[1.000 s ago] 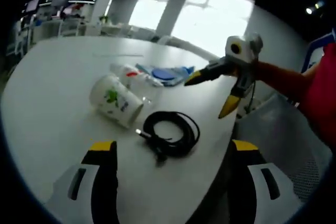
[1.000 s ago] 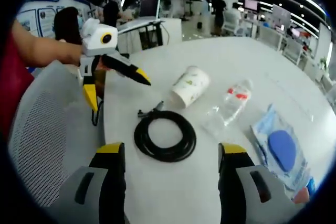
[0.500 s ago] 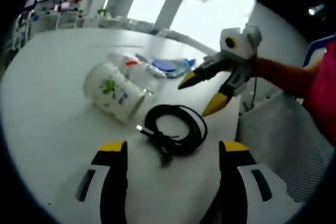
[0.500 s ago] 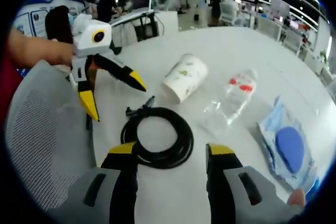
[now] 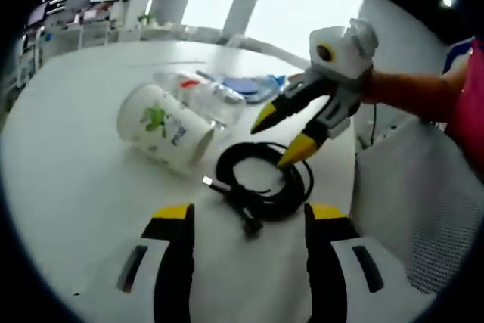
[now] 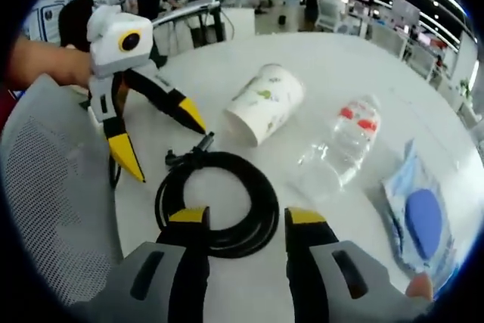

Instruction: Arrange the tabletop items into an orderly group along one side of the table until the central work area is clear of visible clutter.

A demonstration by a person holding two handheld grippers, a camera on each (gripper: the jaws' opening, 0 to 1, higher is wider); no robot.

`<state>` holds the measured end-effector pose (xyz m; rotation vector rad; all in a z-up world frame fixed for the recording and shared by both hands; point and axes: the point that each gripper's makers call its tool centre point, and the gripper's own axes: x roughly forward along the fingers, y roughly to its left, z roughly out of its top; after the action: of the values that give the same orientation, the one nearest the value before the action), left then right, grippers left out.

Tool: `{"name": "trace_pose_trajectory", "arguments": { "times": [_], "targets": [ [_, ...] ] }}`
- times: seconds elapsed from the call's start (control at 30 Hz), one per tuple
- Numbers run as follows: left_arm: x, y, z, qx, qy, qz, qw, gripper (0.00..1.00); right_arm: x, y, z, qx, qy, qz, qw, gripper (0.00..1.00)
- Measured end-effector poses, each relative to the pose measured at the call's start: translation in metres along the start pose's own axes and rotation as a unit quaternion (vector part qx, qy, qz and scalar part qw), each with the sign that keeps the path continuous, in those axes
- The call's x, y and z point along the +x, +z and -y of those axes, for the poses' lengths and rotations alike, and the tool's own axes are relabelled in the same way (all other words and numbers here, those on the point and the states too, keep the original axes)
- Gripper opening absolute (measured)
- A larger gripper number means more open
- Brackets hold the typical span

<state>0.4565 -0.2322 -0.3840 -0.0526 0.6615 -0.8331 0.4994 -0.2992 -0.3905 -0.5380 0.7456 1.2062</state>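
The right gripper, jaws open and empty, has closed in over the coiled cable just ahead; the left gripper also gapes empty; a pickup looks imminent.

Black cable; white cup, green print; blue pouch

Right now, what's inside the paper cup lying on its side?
Nothing can be seen: the paper cup shows its closed base in the right gripper view, and its mouth is side-on in the left gripper view.
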Motion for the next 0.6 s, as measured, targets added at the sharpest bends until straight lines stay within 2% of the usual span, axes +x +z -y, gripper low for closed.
{"name": "trace_pose_trajectory", "arguments": {
  "times": [0.5, 0.6],
  "targets": [
    [0.0067, -0.0042, -0.0031, 0.069, 0.01, -0.005, 0.9976, 0.4, 0.0041, -0.0046, 0.0008, 0.002, -0.008, -0.005, 1.0, 0.36],
    [0.008, -0.0065, -0.0051, 0.092, 0.018, -0.01, 0.9956, 0.34, 0.0041, -0.0044, 0.0013, 0.002, -0.01, -0.005, 0.9999, 0.35]
  ]
}}
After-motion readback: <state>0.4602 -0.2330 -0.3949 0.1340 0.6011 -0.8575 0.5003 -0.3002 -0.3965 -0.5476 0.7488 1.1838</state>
